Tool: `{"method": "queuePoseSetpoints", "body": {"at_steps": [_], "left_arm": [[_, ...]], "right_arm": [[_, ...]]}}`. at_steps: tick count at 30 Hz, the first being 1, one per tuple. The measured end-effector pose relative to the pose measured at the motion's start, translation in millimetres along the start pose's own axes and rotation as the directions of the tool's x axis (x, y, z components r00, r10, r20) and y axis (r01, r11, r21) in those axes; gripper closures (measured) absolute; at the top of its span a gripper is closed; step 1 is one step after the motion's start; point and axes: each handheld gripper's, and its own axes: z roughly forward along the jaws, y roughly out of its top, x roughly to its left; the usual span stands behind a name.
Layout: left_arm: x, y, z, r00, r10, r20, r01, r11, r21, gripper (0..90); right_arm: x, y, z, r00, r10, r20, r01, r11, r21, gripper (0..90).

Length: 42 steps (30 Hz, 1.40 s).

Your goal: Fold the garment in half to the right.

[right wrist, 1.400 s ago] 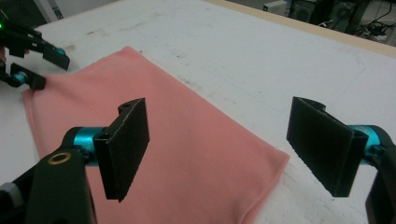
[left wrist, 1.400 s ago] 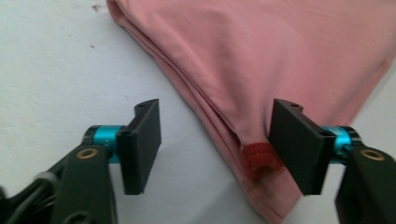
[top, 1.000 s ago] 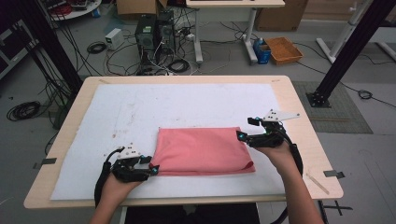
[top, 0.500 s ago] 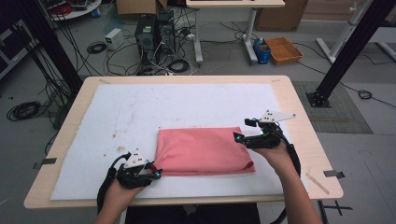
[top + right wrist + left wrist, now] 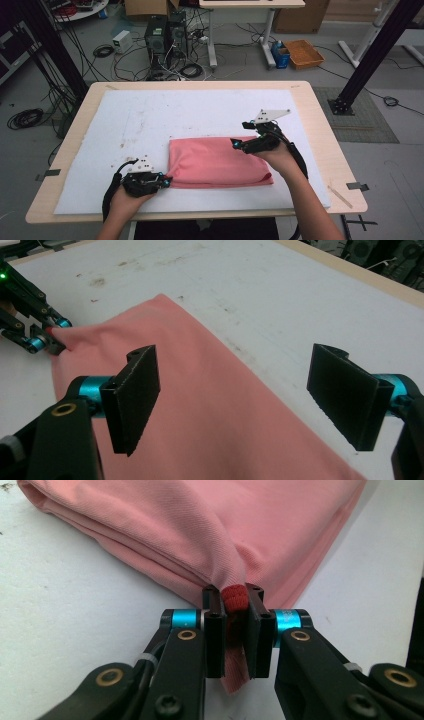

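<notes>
Folded pink cloth (image 5: pixel 220 162) lies flat on the white mat (image 5: pixel 150 120) that covers the bench (image 5: pixel 320 115), toward the near edge and slightly right of centre. Layers are stacked; the folded edges show along the near side in the left gripper view.

Left gripper (image 5: pixel 167 181) sits at the cloth's near-left corner, low on the mat. Its jaws have just been closing and now stand nearly together, pinching a bunched bit of the cloth's corner; a small red roll of fabric (image 5: pixel 234 597) sticks up between the pads. Cloth is pulled up into a slight ridge at that corner.

Right gripper (image 5: pixel 234 144) hangs over the cloth's far edge, right of the middle, pointing left across the fabric. Jaws wide apart, nothing between the pads; pink cloth and white mat seen through the gap in the right gripper view. Pads are clear of the fabric.

The person's forearms enter from the near edge of the bench.
</notes>
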Motion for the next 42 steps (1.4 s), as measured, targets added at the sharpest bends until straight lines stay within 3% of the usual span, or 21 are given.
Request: {"method": "queuePoseSetpoints", "body": {"at_steps": [4,7,12,13,14,16,17,18,19,23,24,28,32,42], "left_arm": [[1.8,1.4,-4.3,0.9996,-0.019,0.02,0.02,0.9982,-0.056,81.3],[2.5,2.5,-6.5,0.9993,-0.023,0.03,0.025,0.9971,-0.072,81.2],[1.8,3.0,-6.8,0.9989,-0.031,0.037,0.034,0.9959,-0.083,81.2],[1.8,3.0,-6.8,0.9989,-0.031,0.037,0.034,0.9959,-0.083,81.2],[1.8,2.8,-7.0,0.9989,-0.028,0.036,0.031,0.996,-0.083,81.2],[2.1,2.4,-6.9,0.9989,-0.027,0.038,0.03,0.9962,-0.082,81.2],[2.9,2.2,-6.0,0.9989,-0.028,0.039,0.031,0.9964,-0.079,81.1],[2.9,2.2,-6.0,0.9989,-0.028,0.039,0.031,0.9964,-0.079,81.1],[3.8,2.8,-4.3,0.9989,-0.027,0.038,0.03,0.9965,-0.078,81.1],[3.3,4.0,-2.8,0.9987,-0.015,0.048,0.019,0.9969,-0.077,81.1],[3.3,4.6,-2.7,0.9984,-0.006,0.057,0.01,0.9971,-0.076,81.1],[3.5,4.5,-3.3,0.9982,0.001,0.06,0.004,0.9969,-0.078,81.1],[4.7,3.7,-4.7,0.9977,-0.002,0.067,0.007,0.9963,-0.085,81.1],[4.5,3.1,-7.9,0.9978,0.002,0.066,0.004,0.996,-0.089,81.0]], "right_arm": [[3.6,16.5,14.6,0.9996,-0.017,-0.024,0.018,1.0,0.019,21.0],[6.2,25.1,25.9,0.9988,-0.03,-0.039,0.031,0.999,0.03,21.0],[20.9,44.0,73.0,0.9937,-0.067,-0.09,0.075,0.993,0.09,21.0],[20.9,44.0,73.0,0.9937,-0.067,-0.09,0.075,0.993,0.09,21.0],[25.4,47.3,90.1,0.9916,-0.071,-0.108,0.082,0.991,0.106,21.0],[27.3,48.6,98.7,0.9903,-0.069,-0.121,0.083,0.99,0.116,21.0],[30.5,50.9,116.6,0.9874,-0.053,-0.149,0.073,0.989,0.13,21.0],[30.5,50.9,116.6,0.9874,-0.053,-0.149,0.073,0.989,0.13,21.0],[34.5,52.9,136.6,0.9877,-0.05,-0.148,0.074,0.985,0.158,21.0],[40.2,55.3,156.8,0.9849,-0.043,-0.167,0.074,0.981,0.182,23.2],[42.1,56.3,168.2,0.98,-0.022,-0.198,0.062,0.979,0.196,26.9],[46.5,56.5,190.6,0.9811,-0.029,-0.191,0.074,0.969,0.236,26.9],[52.3,60.5,206.8,0.9824,-0.034,-0.184,0.084,0.958,0.274,28.3],[57.5,58.6,224.8,0.9761,-0.085,-0.2,0.147,0.937,0.317,50.5]]}}
